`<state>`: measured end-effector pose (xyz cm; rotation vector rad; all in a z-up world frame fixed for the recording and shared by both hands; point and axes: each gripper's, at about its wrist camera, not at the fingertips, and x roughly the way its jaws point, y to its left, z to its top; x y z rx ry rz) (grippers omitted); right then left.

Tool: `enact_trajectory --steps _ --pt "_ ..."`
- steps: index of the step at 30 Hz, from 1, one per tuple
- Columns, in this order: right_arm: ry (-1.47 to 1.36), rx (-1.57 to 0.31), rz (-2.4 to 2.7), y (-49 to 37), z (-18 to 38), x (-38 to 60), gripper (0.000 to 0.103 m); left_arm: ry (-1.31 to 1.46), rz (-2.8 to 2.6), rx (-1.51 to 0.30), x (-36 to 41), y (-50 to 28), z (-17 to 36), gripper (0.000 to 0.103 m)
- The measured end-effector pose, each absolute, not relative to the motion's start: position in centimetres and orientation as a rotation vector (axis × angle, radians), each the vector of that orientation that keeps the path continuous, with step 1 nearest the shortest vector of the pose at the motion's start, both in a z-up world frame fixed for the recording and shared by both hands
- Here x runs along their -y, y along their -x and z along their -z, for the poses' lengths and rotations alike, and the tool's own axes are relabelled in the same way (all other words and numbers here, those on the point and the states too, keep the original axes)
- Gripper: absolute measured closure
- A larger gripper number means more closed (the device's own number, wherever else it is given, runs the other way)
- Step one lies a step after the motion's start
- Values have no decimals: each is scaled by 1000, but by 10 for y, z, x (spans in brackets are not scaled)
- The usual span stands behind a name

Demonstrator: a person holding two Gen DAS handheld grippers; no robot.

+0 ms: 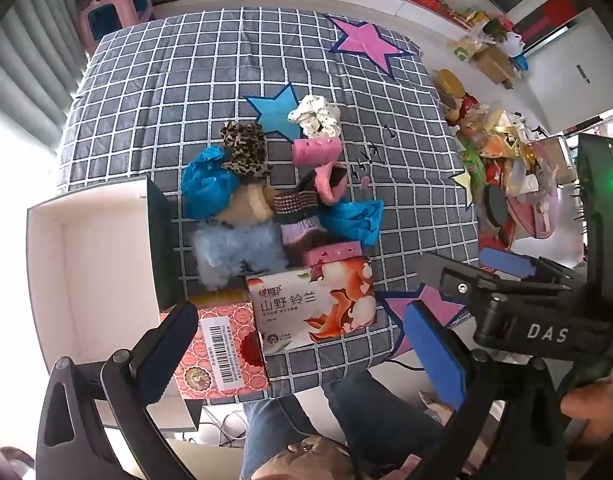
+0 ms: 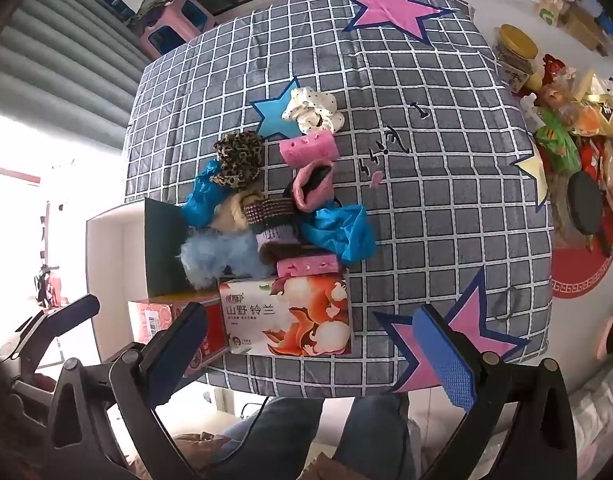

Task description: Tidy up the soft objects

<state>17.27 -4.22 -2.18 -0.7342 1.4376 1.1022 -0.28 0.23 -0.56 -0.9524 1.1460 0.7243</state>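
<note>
A heap of soft things lies on the checked cloth: a white dotted scrunchie, a leopard scrunchie, a pink foam roller, crumpled blue covers, a pale blue fluffy piece and knitted bands. An open white box stands to the left of the heap. My left gripper hovers open high above the near table edge, nothing between its blue pads. My right gripper hangs beside it, also open and empty, over a tissue pack.
A red patterned box lies beside the tissue pack at the near edge. Jars, packets and a black round object crowd the right side. Pink stools stand beyond the far edge. A person's jeans-clad legs show below the table.
</note>
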Motion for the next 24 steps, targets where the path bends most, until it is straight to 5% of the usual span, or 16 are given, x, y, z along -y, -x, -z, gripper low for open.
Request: enact_trajectory --steps 24 --pt "734 -1422 -1104 -172 23 48 0 931 -766 -1196 0 3 9 0"
